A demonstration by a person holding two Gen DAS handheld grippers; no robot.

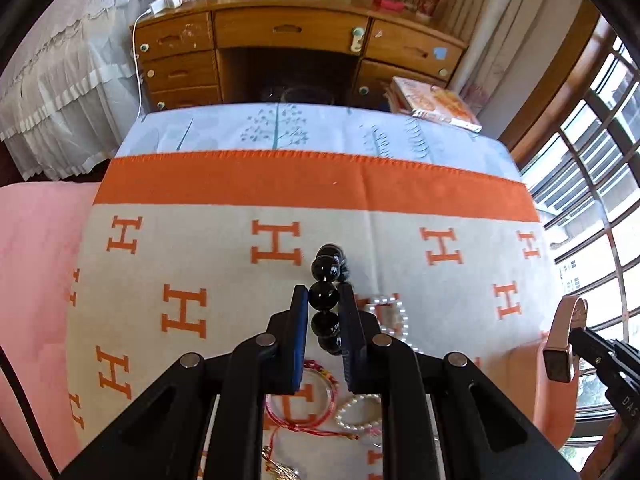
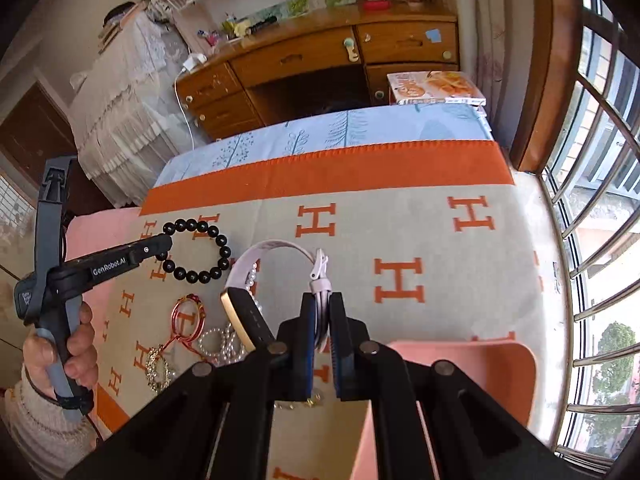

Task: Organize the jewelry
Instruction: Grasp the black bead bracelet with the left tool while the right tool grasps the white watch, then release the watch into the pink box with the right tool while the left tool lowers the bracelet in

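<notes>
The bed's blanket (image 2: 400,220) with orange H letters fills the middle of both views, and a pink tray (image 2: 480,364) lies on it at the lower right of the right wrist view, just beyond the right fingers. The rest of the jewelry lies in a loose heap at the lower left of that view: a red bangle (image 2: 188,316), pearl strands (image 2: 220,344) and a gold piece (image 2: 158,368).

The left gripper (image 1: 324,300) has its fingers narrowed on the black bead bracelet (image 1: 326,264), whose loop stands up out of the tips toward the frame centre. The right gripper (image 2: 320,300) is clamped on the strap of the pale pink watch (image 2: 276,248); its band arches up and to the left, with the gold-edged case (image 2: 244,320) hanging at the lower left end.

The tray sits right under the right fingers' near side, while the left ones hold off at the far left — so I judge the watch closer to being set down. Its long case end trails away from the tray.
</notes>
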